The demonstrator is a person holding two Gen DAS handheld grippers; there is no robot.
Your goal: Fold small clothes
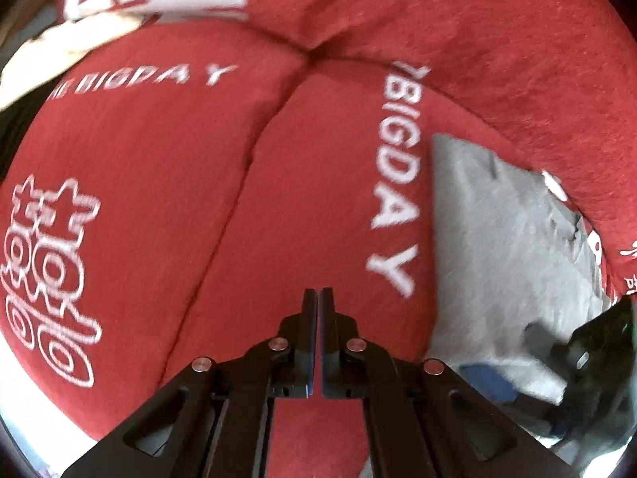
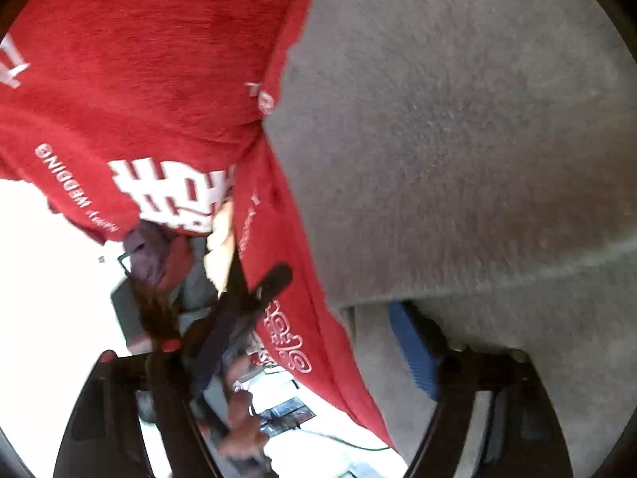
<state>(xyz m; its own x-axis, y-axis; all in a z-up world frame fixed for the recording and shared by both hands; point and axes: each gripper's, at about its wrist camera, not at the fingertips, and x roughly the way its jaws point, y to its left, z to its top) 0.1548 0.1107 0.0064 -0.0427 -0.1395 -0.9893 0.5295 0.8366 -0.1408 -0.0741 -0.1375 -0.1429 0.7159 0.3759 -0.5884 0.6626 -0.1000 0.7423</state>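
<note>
Left claw (image 1: 318, 292) shut and empty; right claw (image 2: 302, 362) agape over grey garment (image 1: 505, 255), long axis near-vertical in left view.

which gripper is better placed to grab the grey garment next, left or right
Right. The right gripper is open at the grey garment; the left gripper is shut, empty, over the red cloth.

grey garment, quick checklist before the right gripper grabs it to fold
1. Right gripper jaws apart: ok.
2. Grey garment within its reach: ok, fills the right wrist view beside the jaws.
3. Garment between its pads: cannot tell, blurred.
4. Left gripper free to help: not ok, shut, empty over the red cloth.
5. Garment lying flat: not ok, creased in the left wrist view.
6. Garment edges visible: cannot tell.
</note>
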